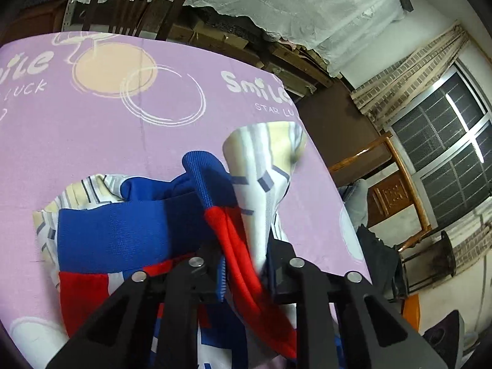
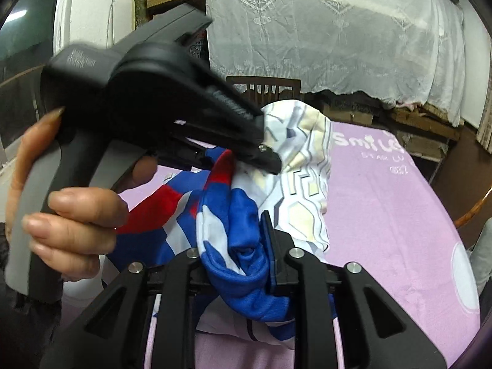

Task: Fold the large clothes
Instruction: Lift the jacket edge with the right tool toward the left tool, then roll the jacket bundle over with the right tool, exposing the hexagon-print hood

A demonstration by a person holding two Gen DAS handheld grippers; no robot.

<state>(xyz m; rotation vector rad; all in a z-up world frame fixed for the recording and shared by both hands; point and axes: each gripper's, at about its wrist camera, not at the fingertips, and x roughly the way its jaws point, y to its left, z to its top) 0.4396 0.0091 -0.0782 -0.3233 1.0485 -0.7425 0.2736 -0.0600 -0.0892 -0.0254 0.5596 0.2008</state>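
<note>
Left-wrist view: left tongs (image 1: 246, 261) nipped tight on a bunched fold of the red/blue/white garment (image 1: 129, 230), which is heaped on the lilac-covered counter (image 1: 92, 141) from 6 to 9 o'clock. Right-wrist view: right tongs (image 2: 243, 264) pinch a blue wad of same garment at 6 o'clock, w/ a hand (image 2: 70, 215) holding the left tool at 9 o'clock, its tips biting the pale patterned part (image 2: 307, 160).
</note>
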